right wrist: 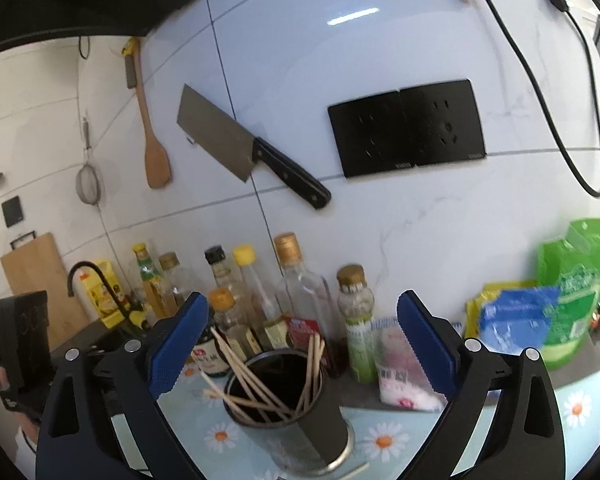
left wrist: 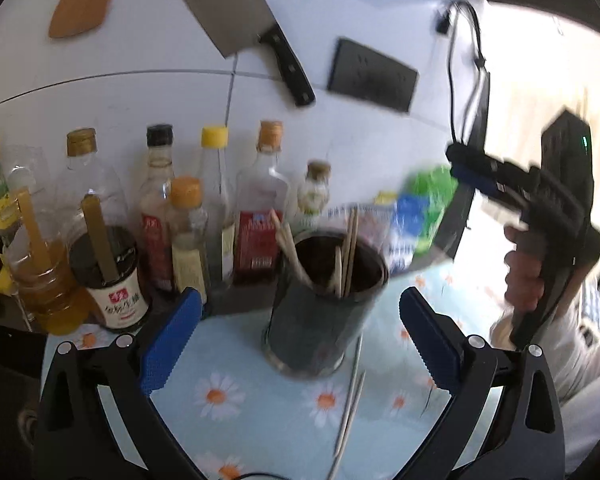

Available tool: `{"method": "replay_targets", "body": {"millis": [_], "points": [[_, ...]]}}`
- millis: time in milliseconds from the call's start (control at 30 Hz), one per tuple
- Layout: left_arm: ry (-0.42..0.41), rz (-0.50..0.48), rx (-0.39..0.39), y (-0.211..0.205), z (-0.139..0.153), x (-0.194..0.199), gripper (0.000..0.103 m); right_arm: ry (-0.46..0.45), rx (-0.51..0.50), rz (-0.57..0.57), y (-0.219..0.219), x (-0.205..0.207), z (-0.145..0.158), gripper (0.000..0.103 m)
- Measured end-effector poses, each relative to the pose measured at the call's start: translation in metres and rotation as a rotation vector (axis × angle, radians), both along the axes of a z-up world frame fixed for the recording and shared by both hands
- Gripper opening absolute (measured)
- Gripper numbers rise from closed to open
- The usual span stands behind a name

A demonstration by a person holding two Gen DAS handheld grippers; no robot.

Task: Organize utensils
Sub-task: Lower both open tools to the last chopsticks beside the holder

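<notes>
A dark cylindrical holder (left wrist: 312, 328) stands upright on the floral mat (left wrist: 220, 396), with several wooden chopsticks (left wrist: 348, 252) leaning inside it. Two loose chopsticks (left wrist: 350, 404) lie on the mat just in front of it. My left gripper (left wrist: 300, 294) is open; its blue pads (left wrist: 172, 336) stand either side of the holder, apart from it and holding nothing. My right gripper (right wrist: 303, 297) is open too and empty, above and behind the holder (right wrist: 300, 412) and its chopsticks (right wrist: 260, 392). In the left wrist view a hand (left wrist: 524, 272) holds that right gripper (left wrist: 472, 178) up at the right.
Sauce and oil bottles (left wrist: 256, 200) and a dark jar (left wrist: 108, 276) crowd the wall behind the holder. Green and blue bags (right wrist: 540, 312) lie to the right. A cleaver (right wrist: 236, 144), a black socket plate (right wrist: 404, 128) and a wooden spatula (right wrist: 152, 136) hang on the tiled wall.
</notes>
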State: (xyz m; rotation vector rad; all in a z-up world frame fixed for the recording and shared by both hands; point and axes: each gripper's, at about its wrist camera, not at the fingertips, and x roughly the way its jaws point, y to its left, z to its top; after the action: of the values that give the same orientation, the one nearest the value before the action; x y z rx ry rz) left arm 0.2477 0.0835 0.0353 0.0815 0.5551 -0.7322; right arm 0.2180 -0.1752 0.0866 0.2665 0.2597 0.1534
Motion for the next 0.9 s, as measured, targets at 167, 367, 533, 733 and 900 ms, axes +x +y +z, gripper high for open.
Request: {"method": "replay_targets", "body": {"millis": [167, 367, 533, 733, 900], "points": [[0.047, -0.071, 0.101, 0.001, -0.019, -0.003, 0.097, 0.072, -0.02, -0.052, 0.009, -0.007, -0.014, 0.091], [0.12, -0.156, 0.222, -0.007, -0.054, 0.006, 0.097, 0.181, -0.062, -0.122, 0.02, -0.012, -0.045, 0.091], [0.224, -0.228, 0.27, -0.014, -0.09, 0.023, 0.097, 0.314, -0.038, -0.166, 0.022, -0.015, -0.087, 0.091], [0.303, -0.316, 0.316, -0.029, -0.119, 0.036, 0.097, 0.474, -0.017, -0.249, 0.018, -0.017, -0.143, 0.091], [0.355, -0.393, 0.384, -0.051, -0.144, 0.041, 0.097, 0.556, -0.016, -0.306, 0.017, -0.021, -0.172, 0.091]]}}
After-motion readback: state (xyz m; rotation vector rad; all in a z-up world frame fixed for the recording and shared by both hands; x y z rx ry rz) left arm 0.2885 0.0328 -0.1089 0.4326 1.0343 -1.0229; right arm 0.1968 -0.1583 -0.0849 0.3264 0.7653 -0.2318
